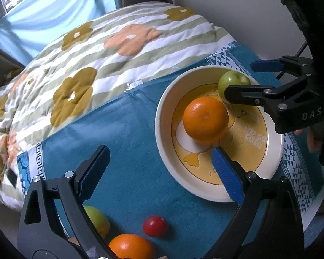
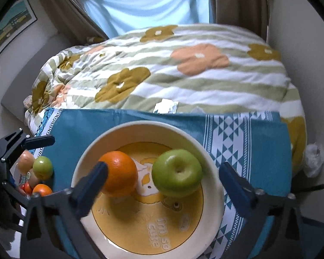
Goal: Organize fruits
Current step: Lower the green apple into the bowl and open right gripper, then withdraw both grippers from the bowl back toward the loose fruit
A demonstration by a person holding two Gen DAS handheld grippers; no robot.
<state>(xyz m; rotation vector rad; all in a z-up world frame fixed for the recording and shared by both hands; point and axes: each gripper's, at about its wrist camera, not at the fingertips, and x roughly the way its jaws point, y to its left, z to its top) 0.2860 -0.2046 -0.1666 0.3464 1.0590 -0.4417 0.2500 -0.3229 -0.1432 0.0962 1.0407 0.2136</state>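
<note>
Two fruits in duck-print bowl (image 2: 212, 161): orange (image 2: 118, 173), green apple (image 2: 177, 172). Right gripper (image 2: 162, 191) jaws wide, empty; left gripper (image 1: 159, 172) jaws wide, empty. Next: fetch red fruit (image 1: 155, 226), lower frame.

The round cream-and-yellow ceramic bowl (image 2: 213, 172) is smooth and glazed. The glossy green apple (image 2: 177, 172) shines; the orange (image 2: 118, 173) has dimpled peel. The teal woven cloth (image 1: 129, 129) looks matt, the flowered quilted bedcover (image 2: 183, 82) soft and puckered.

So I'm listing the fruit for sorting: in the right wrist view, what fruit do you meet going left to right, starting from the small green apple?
Small green apple → orange in the bowl → big green apple in the bowl.
</note>
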